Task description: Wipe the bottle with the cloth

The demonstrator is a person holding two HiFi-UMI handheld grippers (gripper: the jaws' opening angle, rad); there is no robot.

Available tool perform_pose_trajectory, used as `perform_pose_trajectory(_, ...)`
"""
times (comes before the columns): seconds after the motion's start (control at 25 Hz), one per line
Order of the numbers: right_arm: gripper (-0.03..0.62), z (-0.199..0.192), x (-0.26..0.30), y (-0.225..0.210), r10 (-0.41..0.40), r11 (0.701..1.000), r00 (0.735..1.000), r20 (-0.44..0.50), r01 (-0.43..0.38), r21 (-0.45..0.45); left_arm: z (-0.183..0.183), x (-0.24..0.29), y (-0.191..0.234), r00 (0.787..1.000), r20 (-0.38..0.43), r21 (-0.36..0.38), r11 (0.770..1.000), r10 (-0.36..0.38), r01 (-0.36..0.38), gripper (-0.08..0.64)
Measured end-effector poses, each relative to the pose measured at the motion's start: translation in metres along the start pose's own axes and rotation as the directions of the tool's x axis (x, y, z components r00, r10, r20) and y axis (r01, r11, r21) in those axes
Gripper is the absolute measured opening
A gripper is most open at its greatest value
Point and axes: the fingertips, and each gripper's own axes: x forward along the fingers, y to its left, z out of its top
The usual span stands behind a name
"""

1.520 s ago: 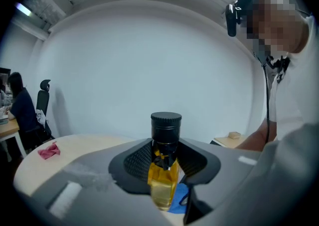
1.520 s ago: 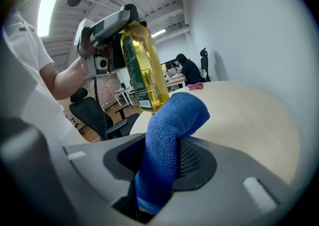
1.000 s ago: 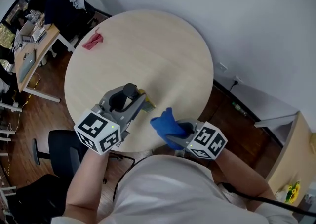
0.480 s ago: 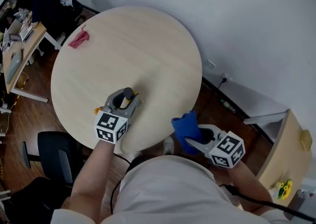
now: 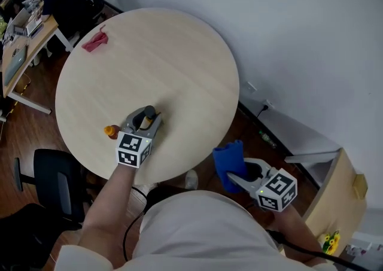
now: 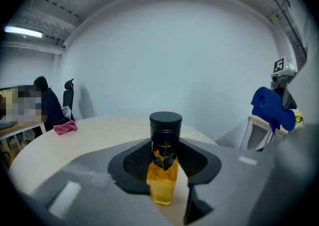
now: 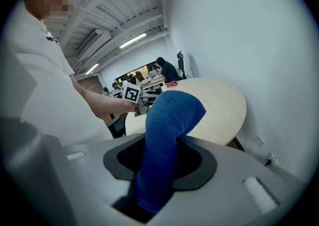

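Observation:
A small bottle (image 6: 162, 182) of yellow liquid with a black cap (image 5: 149, 110) stands upright between the jaws of my left gripper (image 5: 146, 119), which is shut on it near the round table's (image 5: 173, 48) front edge. In the left gripper view (image 6: 164, 167) the dark pads press both sides of the bottle's neck. My right gripper (image 5: 234, 174) hangs off the table's right edge, over the floor, shut on a blue cloth (image 5: 230, 160). In the right gripper view (image 7: 158, 170) the blue cloth (image 7: 172, 117) sticks up out of the jaws and droops forward.
A small orange object (image 5: 111, 131) sits on the table just left of my left gripper. A red rag (image 5: 94, 41) lies at the table's far left. An office chair (image 5: 57, 185) stands at the near left, a desk (image 5: 21, 48) with a seated person beyond, a wooden cabinet (image 5: 335, 195) right.
My right gripper has drawn the blue cloth away from the bottle, rightward past the table's edge. The left gripper with the bottle has shifted left, and the orange object now shows beside it.

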Motion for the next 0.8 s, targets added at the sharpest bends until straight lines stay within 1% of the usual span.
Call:
perform_pose_trajectory(0.04, 0.158, 0.000, -0.001, 0.000, 0.007, 1.000, 1.000, 0.002, -0.007, -0.008, 0.000, -0.001, 0.001, 1.000, -0.005, 0.003, 1.000, 0.013, -0.013, 0.161)
perform_pose_trajectory(0.12, 0.158, 0.002, -0.001, -0.001, 0.021, 0.999, 1.000, 0.011, -0.021, -0.024, -0.001, -0.005, 0.003, 0.999, -0.026, 0.025, 0.999, 0.041, -0.040, 0.197)
perform_pose_trajectory(0.24, 0.158, 0.005, 0.002, 0.001, 0.058, 0.998, 0.997, 0.048, -0.057, -0.031, 0.003, -0.022, 0.000, 0.996, -0.051, 0.068, 0.995, 0.076, -0.072, 0.204)
perform_pose_trajectory(0.36, 0.158, -0.003, 0.008, 0.001, 0.103, 0.995, 0.992, 0.070, -0.101, -0.025, 0.001, -0.052, -0.008, 0.992, -0.077, 0.088, 0.992, 0.099, -0.092, 0.212)
perform_pose_trajectory(0.48, 0.158, -0.014, 0.020, 0.001, 0.146, 0.989, 0.987, 0.063, -0.145, -0.025, -0.008, -0.085, -0.012, 0.985, -0.126, 0.071, 0.992, 0.117, -0.109, 0.213)
perform_pose_trajectory(0.56, 0.158, -0.016, 0.029, 0.004, 0.161, 0.987, 0.985, 0.062, -0.160, -0.031, -0.013, -0.106, -0.014, 0.981, -0.146, 0.050, 0.991, 0.127, -0.121, 0.213)
perform_pose_trajectory(0.68, 0.158, -0.012, 0.031, 0.017, 0.151, 0.988, 0.985, 0.086, -0.149, -0.034, -0.018, -0.137, -0.025, 0.982, -0.138, 0.018, 0.991, 0.131, -0.130, 0.201)
perform_pose_trajectory(0.8, 0.158, -0.008, 0.025, 0.042, 0.134, 0.990, 0.984, 0.119, -0.129, -0.048, -0.025, -0.171, -0.044, 0.988, -0.114, -0.025, 0.993, 0.108, -0.112, 0.190)
